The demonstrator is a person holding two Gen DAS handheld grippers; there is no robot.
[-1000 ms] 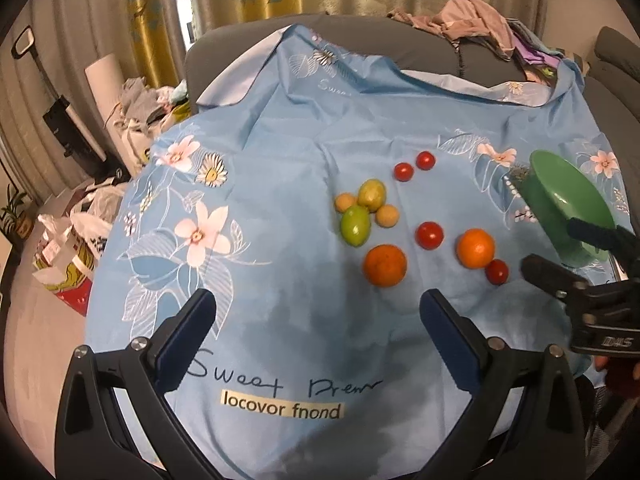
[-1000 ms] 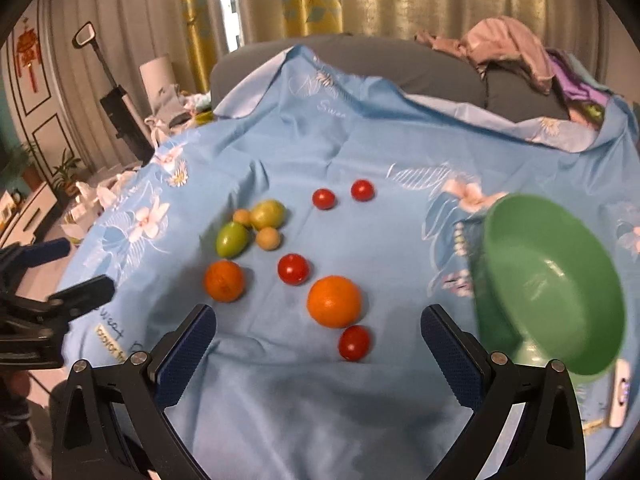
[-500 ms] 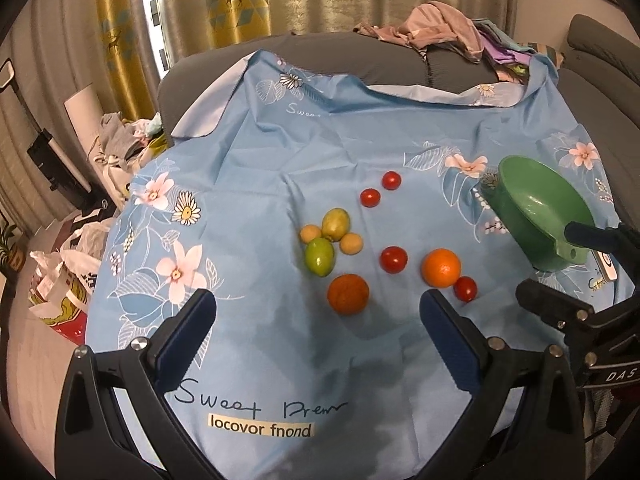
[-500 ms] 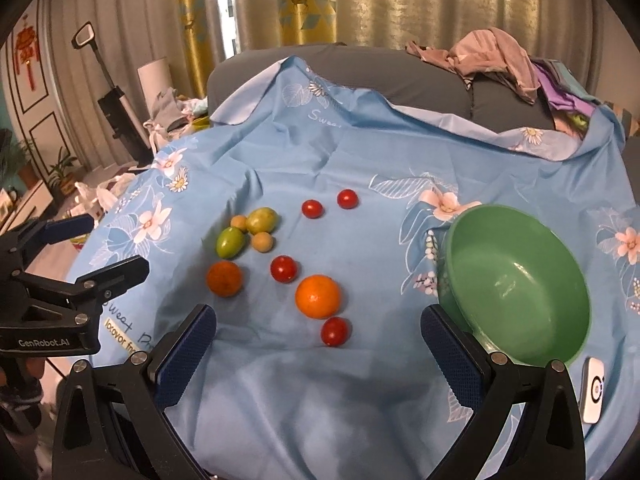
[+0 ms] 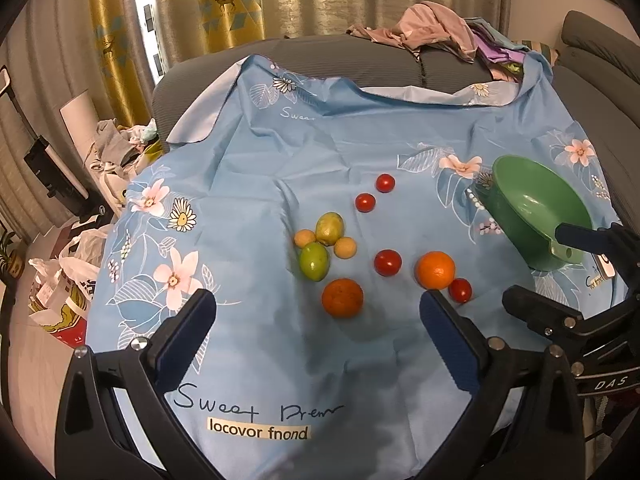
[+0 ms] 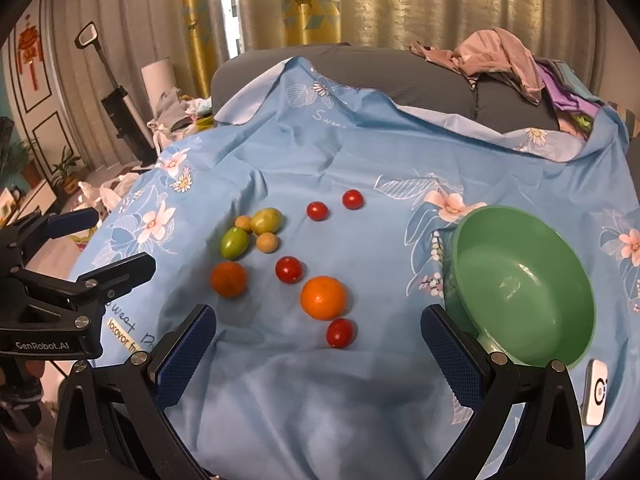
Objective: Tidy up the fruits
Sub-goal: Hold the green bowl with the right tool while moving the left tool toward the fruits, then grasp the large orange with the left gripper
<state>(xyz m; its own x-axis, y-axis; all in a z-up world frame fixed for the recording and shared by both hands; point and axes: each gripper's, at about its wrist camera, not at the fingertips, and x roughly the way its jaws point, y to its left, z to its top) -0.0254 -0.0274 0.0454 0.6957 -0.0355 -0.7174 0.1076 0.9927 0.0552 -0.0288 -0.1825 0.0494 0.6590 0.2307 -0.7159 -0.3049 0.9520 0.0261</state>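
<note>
Fruits lie loose on a blue flowered cloth (image 5: 256, 152): two oranges (image 5: 343, 297) (image 5: 435, 270), several small red tomatoes such as one in the middle (image 5: 387, 262), two green fruits (image 5: 315, 261) and small yellow ones (image 5: 345, 247). A green bowl (image 6: 524, 284) stands empty at the right; it also shows in the left wrist view (image 5: 536, 216). My left gripper (image 5: 316, 320) is open and empty, just short of the darker orange. My right gripper (image 6: 318, 336) is open and empty, near a tomato (image 6: 340, 333) and the brighter orange (image 6: 323, 297).
A small white device (image 6: 596, 392) lies right of the bowl. A grey sofa back (image 6: 400, 68) with piled clothes (image 6: 504, 56) stands behind the cloth. Bags and clutter (image 5: 72, 272) lie on the floor at left. Each gripper shows in the other's view (image 6: 60, 272) (image 5: 576, 280).
Both grippers have pulled back and risen, so the fruits and bowl look smaller and farther. The bowl now sits upright and still. Both grippers stay open.
</note>
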